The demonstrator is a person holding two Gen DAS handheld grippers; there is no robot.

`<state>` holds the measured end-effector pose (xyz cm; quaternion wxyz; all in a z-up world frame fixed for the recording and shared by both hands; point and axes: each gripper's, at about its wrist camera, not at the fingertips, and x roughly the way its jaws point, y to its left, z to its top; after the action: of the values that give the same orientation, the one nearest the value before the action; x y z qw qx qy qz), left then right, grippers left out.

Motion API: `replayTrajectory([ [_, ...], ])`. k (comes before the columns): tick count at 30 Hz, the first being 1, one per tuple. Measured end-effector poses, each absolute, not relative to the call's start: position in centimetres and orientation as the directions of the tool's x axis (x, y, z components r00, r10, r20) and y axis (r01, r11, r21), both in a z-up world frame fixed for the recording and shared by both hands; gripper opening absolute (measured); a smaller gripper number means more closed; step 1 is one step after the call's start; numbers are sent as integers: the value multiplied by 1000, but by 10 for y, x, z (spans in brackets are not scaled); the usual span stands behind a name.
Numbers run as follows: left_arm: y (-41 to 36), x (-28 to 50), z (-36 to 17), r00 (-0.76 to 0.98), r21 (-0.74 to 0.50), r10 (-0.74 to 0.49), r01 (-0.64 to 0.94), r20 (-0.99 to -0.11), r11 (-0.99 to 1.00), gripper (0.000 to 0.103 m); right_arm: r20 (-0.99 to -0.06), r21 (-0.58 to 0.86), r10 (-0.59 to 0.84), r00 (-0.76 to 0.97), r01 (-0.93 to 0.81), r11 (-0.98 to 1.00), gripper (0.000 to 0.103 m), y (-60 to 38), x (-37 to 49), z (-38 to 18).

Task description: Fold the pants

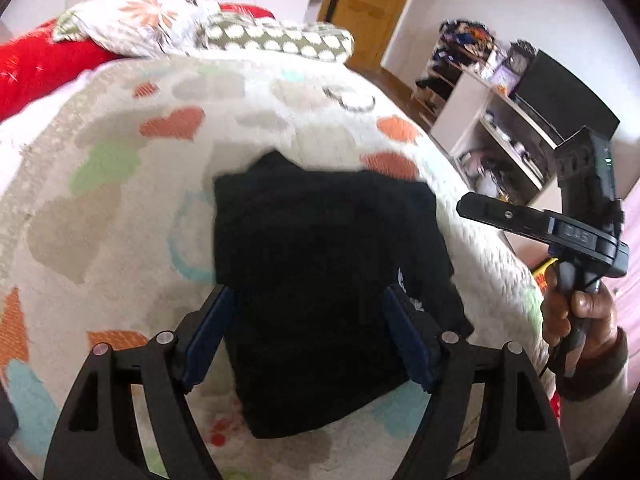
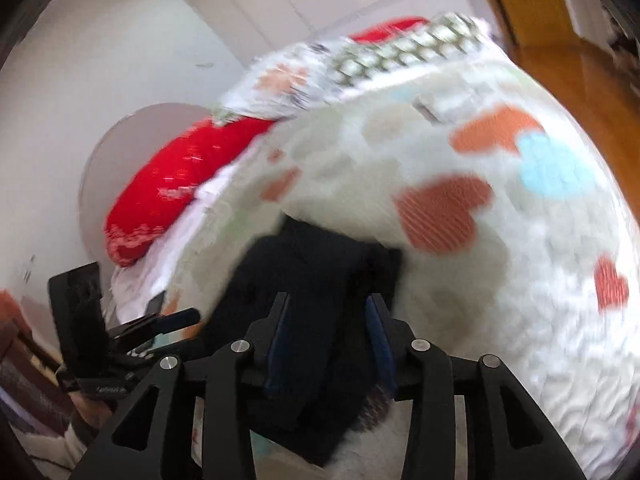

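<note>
Black pants [image 1: 320, 232], folded into a compact rectangle, lie flat on the heart-patterned blanket [image 1: 120, 168]. My left gripper [image 1: 309, 294] hovers over their near half, blue-padded fingers spread wide on either side of the cloth and not pressing it. In the right wrist view the same pants [image 2: 312, 264] fill the space beyond my right gripper [image 2: 328, 300], whose jaws stand partly apart with no cloth pinched between the pads. That view is blurred. A hand [image 1: 576, 320] holds the right gripper at the bed's right edge.
A floral pillow [image 1: 136, 20], a dotted pillow [image 1: 280, 40] and a red cushion [image 1: 40, 64] sit at the head of the bed. A cluttered white shelf unit [image 1: 500, 128] and a wooden door [image 1: 372, 0] lie beyond the bed's right edge.
</note>
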<state>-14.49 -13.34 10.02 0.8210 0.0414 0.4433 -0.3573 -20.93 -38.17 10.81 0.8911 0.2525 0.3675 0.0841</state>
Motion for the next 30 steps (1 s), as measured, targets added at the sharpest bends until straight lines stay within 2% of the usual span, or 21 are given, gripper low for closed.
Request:
replayTrajectory([
  [6,-136,-151,89,314,-282,-553,610,-772,740,77,-609,436,397,687,-129,891,43,-329,-154,126],
  [9,-137,-155,79,319,-265,-529,599,-786,756,77,-674,345,383,632,-190,919,59,-300,-112,118],
  [13,-135,-156,73,317,-276,-533,591,-784,758,78,-769,227,350,535,-283,932,60,-266,-68,96],
  [15,-135,-156,72,314,-281,-536,590,-784,757,79,-812,171,322,487,-328,929,53,-252,-55,80],
  [17,-134,-155,71,311,-287,-538,586,-784,757,80,-844,135,293,450,-350,927,13,-245,-51,66],
  [30,-135,-152,66,293,-317,-537,555,-791,769,84,-825,177,283,488,-252,951,7,-257,-37,53],
])
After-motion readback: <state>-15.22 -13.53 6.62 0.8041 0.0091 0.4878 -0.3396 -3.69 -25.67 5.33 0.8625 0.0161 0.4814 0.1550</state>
